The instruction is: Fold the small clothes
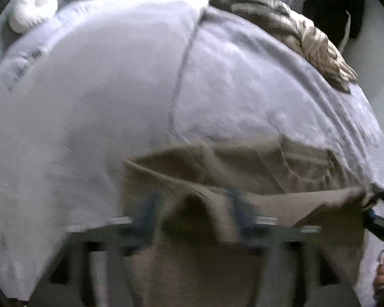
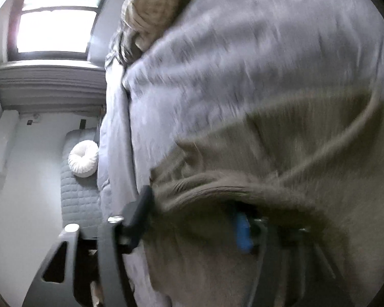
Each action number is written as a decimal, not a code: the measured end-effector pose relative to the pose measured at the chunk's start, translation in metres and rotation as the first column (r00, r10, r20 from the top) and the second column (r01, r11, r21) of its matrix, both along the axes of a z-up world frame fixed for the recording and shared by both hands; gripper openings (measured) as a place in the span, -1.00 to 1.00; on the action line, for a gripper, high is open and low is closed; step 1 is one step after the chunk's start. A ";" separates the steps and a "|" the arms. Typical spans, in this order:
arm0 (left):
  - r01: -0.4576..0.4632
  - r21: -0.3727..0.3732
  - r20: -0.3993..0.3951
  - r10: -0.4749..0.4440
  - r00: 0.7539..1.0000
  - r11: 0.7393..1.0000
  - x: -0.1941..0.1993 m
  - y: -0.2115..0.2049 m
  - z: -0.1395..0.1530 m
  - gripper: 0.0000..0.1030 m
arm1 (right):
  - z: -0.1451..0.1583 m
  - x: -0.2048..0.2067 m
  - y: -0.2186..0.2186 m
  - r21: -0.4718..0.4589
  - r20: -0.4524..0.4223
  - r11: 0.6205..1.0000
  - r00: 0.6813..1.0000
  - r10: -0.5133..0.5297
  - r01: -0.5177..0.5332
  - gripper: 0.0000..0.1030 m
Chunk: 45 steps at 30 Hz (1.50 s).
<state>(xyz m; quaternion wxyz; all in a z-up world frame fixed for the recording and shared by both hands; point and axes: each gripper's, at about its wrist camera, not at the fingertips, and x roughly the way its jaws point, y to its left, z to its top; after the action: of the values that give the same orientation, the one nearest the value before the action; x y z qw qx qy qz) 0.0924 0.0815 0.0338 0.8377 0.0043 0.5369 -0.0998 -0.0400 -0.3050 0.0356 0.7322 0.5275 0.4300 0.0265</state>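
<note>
A tan-brown garment [image 1: 256,168] lies on a grey-lilac bed cover [image 1: 115,89]. In the left wrist view, my left gripper [image 1: 192,204] has the garment's near edge draped between and over its blue-padded fingers [image 1: 148,204]; the frame is blurred. The right gripper [image 1: 379,204] shows at the right edge, holding the garment's other corner. In the right wrist view, my right gripper [image 2: 192,212] has the same brown garment [image 2: 294,158] bunched over it, with one blue pad [image 2: 243,232] visible under the cloth and one dark finger [image 2: 140,209] beside it.
A striped beige-brown throw [image 1: 294,25] lies bunched at the bed's far side. A round white cushion [image 1: 33,7] sits on a quilted grey surface [image 2: 76,194]. A bright window [image 2: 56,15] and white wall show in the right wrist view. Dark clothing [image 1: 340,7] hangs at the top right.
</note>
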 end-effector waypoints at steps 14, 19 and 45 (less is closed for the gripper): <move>0.085 -0.022 -0.008 -0.085 0.996 0.996 0.000 -0.026 -0.016 0.57 | 0.008 0.013 0.028 -0.295 -0.122 0.945 0.987 0.109 -0.141 -0.63; 0.017 0.070 -0.017 -0.016 1.000 0.997 0.015 -0.025 -0.043 0.57 | -0.010 0.001 0.007 -0.329 -0.187 0.939 0.982 0.039 -0.100 -0.64; 0.198 0.009 -0.248 -0.189 0.950 0.980 -0.102 0.037 -0.044 0.57 | 0.014 -0.156 0.005 -0.371 -0.320 0.928 0.943 -0.089 -0.038 -0.11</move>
<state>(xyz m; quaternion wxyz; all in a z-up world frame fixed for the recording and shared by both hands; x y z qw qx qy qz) -0.0094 0.1190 -0.0101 0.7505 0.0587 0.6354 -0.1719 -0.1963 -0.3002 0.0498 0.7363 0.3816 0.5371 -0.1541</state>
